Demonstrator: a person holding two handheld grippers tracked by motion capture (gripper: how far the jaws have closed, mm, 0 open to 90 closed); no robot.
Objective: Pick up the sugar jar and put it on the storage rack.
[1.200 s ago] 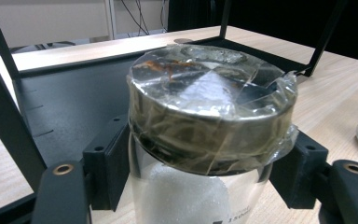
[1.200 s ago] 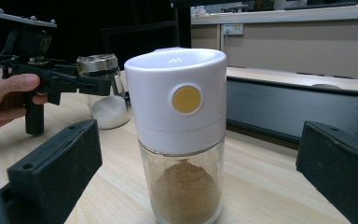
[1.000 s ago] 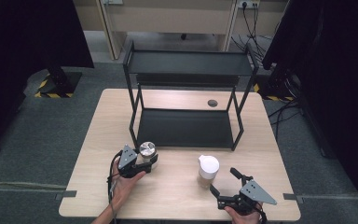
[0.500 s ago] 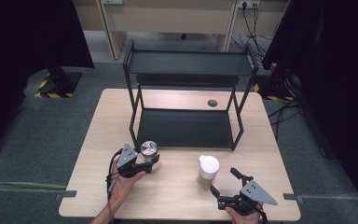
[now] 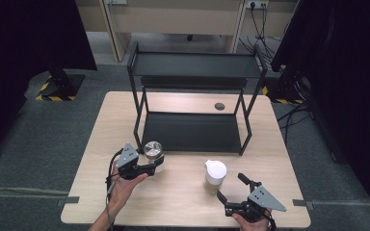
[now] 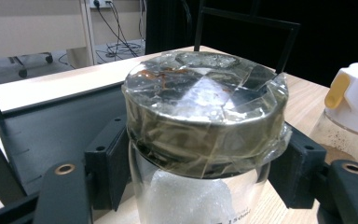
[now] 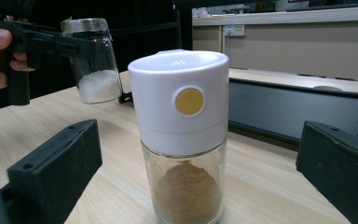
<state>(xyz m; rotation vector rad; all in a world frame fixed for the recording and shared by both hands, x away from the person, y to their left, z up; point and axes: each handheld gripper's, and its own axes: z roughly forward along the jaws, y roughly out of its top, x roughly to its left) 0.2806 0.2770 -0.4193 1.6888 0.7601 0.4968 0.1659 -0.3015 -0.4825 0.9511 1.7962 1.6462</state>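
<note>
A glass jar (image 5: 153, 150) with a taped metal lid and white powder inside hangs just above the table's front left. My left gripper (image 5: 155, 163) is shut on it below the lid, and the black pads (image 6: 107, 163) press on both sides of the glass (image 6: 205, 116). In the right gripper view the same jar (image 7: 93, 65) is raised off the wood. A spice jar (image 5: 215, 175) with a white cap, a yellow button and brown powder (image 7: 182, 116) stands on the table. My right gripper (image 5: 230, 186) is open right behind it, with the pads apart from it.
A black two-tier metal rack (image 5: 192, 132) stands at the middle and back of the wooden table (image 5: 183, 207). A small dark disc (image 5: 219, 106) lies on the table behind the lower shelf. Grey floor surrounds the table.
My left gripper has risen a little with the glass jar in it. The right gripper and the spice jar have stayed where they were.
</note>
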